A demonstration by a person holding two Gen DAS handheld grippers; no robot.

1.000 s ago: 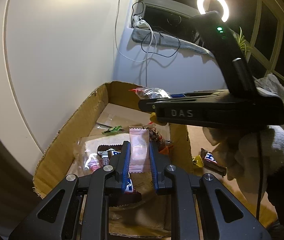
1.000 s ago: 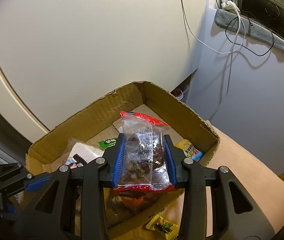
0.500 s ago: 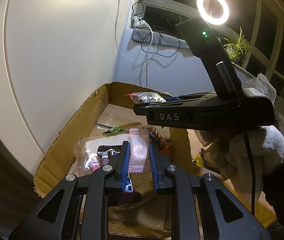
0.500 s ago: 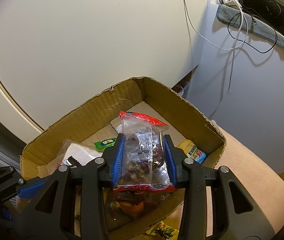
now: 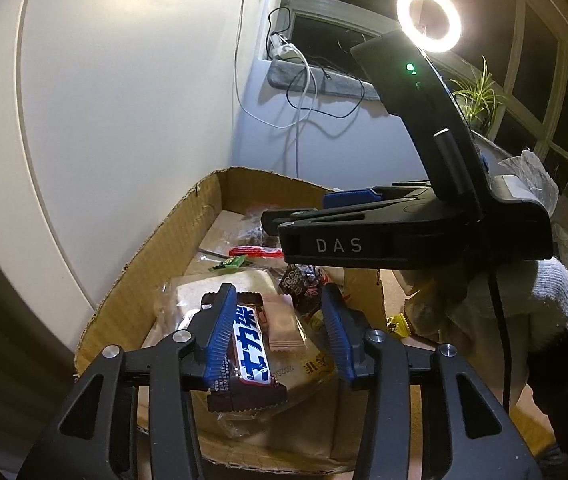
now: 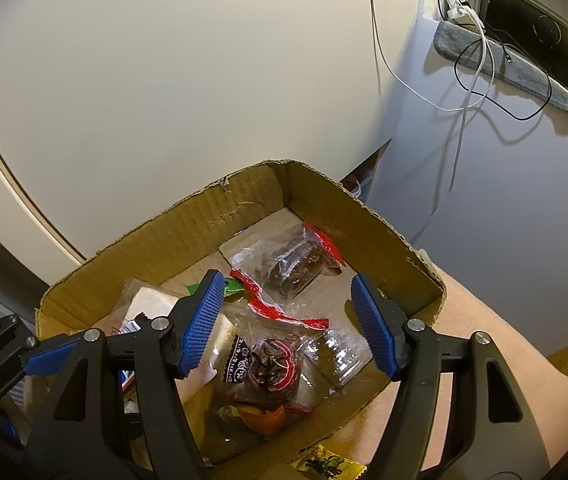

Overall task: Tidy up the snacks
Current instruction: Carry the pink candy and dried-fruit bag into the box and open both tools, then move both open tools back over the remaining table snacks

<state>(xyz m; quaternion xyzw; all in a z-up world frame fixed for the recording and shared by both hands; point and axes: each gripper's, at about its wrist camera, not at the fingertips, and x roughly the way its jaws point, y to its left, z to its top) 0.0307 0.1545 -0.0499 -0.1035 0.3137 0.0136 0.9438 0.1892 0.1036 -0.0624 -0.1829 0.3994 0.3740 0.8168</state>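
The left gripper (image 5: 278,334) is opening over the near end of the box (image 5: 152,264); nothing is pressed between its fingers (image 5: 220,332), and the pink packet (image 5: 284,322) lies below them on the snacks beside a blue-and-white bar (image 5: 250,354). The right gripper (image 6: 288,322) is opening too, its fingers (image 6: 200,320) gripping nothing. Farther in, a clear red-edged bag (image 6: 296,266) lies on the box floor near the far corner. A yellow sweet (image 6: 330,466) sits outside the box.
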